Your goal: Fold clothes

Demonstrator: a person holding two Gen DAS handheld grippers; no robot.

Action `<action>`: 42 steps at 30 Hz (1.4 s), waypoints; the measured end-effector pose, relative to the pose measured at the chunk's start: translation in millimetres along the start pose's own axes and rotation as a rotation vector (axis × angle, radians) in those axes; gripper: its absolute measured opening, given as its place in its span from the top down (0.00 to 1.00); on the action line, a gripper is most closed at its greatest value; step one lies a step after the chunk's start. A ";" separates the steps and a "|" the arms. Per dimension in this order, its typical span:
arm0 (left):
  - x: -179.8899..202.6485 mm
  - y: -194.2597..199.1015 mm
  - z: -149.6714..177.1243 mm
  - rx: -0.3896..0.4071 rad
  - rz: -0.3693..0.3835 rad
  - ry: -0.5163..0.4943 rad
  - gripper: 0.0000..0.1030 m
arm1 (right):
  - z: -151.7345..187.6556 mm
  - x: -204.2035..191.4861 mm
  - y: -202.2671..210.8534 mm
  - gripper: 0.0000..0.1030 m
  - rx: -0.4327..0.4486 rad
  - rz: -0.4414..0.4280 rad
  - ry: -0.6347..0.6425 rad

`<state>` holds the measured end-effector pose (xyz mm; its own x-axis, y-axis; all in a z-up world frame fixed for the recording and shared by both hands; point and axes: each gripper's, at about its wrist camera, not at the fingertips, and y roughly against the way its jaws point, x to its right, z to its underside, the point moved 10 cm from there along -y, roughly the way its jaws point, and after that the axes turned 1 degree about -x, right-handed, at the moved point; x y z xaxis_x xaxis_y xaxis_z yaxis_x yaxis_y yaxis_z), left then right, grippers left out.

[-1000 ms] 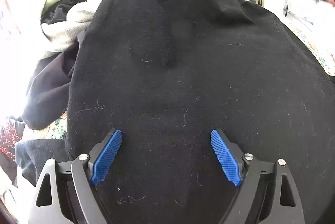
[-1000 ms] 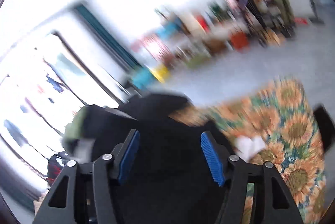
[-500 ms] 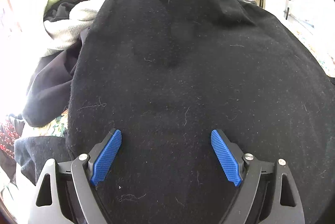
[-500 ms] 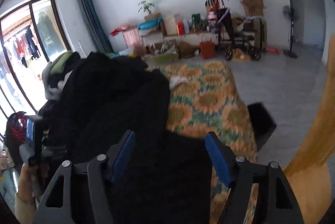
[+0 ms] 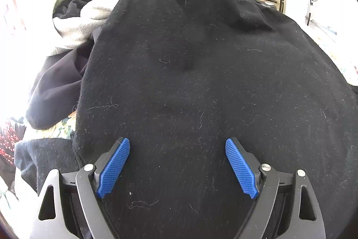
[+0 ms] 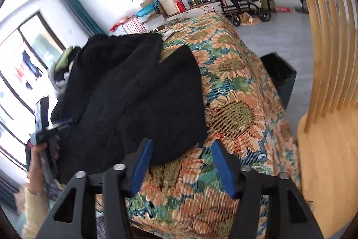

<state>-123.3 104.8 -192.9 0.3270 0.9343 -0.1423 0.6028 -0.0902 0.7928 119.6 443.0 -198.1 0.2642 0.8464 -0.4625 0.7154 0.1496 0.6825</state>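
A sunflower-patterned cloth (image 6: 241,104) covers the worktop, and the black garment (image 6: 134,91) lies spread across its left half beside a heap of other clothes (image 5: 73,22). The left gripper (image 5: 177,168) hovers over the black fabric, jaws wide; the right gripper (image 6: 182,166) sits off its near edge, jaws wide and empty

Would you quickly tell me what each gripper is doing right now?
Left gripper: open, fingers spread over the black garment, gripping nothing.
Right gripper: open and empty, above the sunflower cloth.
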 end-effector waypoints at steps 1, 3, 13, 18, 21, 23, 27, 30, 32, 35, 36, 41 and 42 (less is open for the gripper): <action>4.6 7.5 7.6 0.009 0.004 0.008 0.15 | -5.3 1.6 -7.1 0.48 -0.001 -0.025 -0.017; -1.1 47.8 26.2 0.127 0.055 0.010 0.18 | -7.3 1.8 -8.6 0.49 0.007 -0.033 -0.013; 135.7 216.0 86.7 0.685 0.248 -0.497 0.22 | -37.3 -25.3 -8.1 0.86 0.089 -0.134 0.026; 229.9 213.8 84.7 0.654 0.332 -0.655 0.26 | -51.0 -49.5 8.7 0.86 0.146 -0.117 0.137; 282.6 198.8 75.7 0.599 0.387 -0.714 0.43 | -57.4 -54.7 9.8 0.86 0.149 -0.133 0.155; 314.3 188.7 71.3 0.559 0.419 -0.745 0.53 | -58.6 -53.5 10.2 0.87 0.152 -0.135 0.160; 338.9 164.4 69.9 0.431 0.458 -0.703 0.66 | -59.6 -49.1 10.1 0.87 0.151 -0.163 0.147; 345.2 148.6 61.3 0.386 0.457 -0.652 0.97 | -59.6 -44.5 10.3 0.87 0.157 -0.166 0.135; 341.6 143.8 55.0 0.372 0.491 -0.616 0.97 | -60.7 -37.4 15.2 0.82 0.181 -0.150 0.128; 317.7 141.0 35.4 0.377 0.485 -0.507 0.97 | -60.3 -21.2 24.4 0.37 0.234 -0.083 0.119; 308.2 136.6 27.5 0.369 0.487 -0.454 0.97 | -59.1 -17.3 26.1 0.37 0.244 -0.057 0.126; 262.8 129.1 -1.9 0.354 0.518 -0.250 0.97 | -40.9 -16.3 8.1 0.37 0.176 0.046 0.224; 255.3 128.0 -3.5 0.346 0.532 -0.219 0.97 | -37.9 -18.6 2.1 0.37 0.156 0.056 0.245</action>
<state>34.8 332.9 -125.7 0.7626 0.6432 0.0692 0.5052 -0.6590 0.5573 91.6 446.9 -166.6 0.1560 0.9520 -0.2634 0.8001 0.0346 0.5989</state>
